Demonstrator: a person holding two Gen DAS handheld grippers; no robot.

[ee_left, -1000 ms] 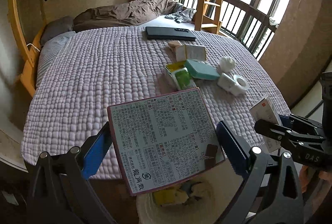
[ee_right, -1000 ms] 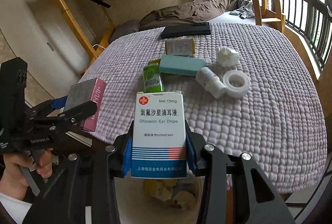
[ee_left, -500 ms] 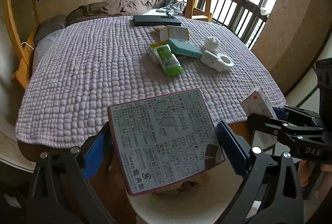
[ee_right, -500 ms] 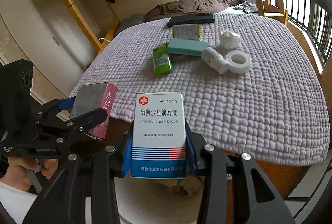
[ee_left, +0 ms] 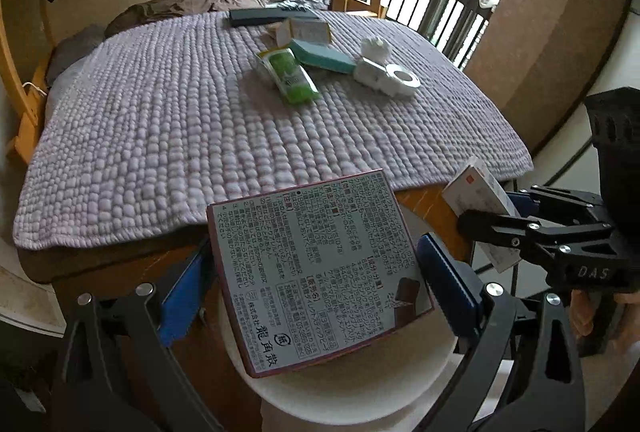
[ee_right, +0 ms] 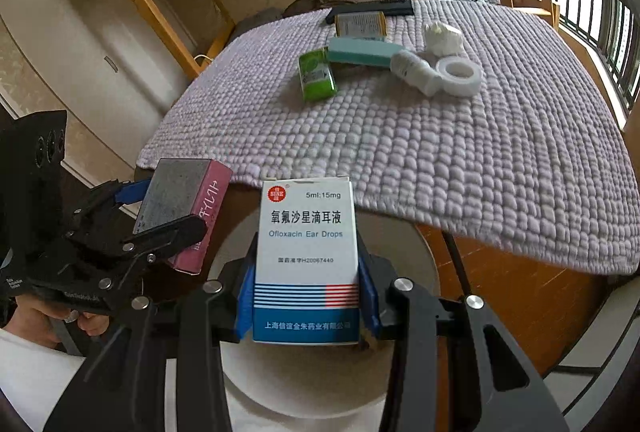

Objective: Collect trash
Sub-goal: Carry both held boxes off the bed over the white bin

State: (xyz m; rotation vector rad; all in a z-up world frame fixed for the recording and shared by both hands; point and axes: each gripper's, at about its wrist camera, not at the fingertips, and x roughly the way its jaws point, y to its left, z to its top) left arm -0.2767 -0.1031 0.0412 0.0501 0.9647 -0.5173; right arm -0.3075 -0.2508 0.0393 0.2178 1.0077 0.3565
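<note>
The bed [ee_left: 160, 119] carries a green packet [ee_left: 290, 73], teal box [ee_left: 320, 55], bottle [ee_right: 414, 69] and tape roll [ee_right: 460, 75] near its far end. Off its near edge, above the white bin [ee_left: 360, 384], the left gripper [ee_left: 316, 272] clamps a pink box [ee_left: 316, 268]; the right gripper [ee_right: 306, 296] pinches the ear-drops box [ee_right: 306, 256].
</note>
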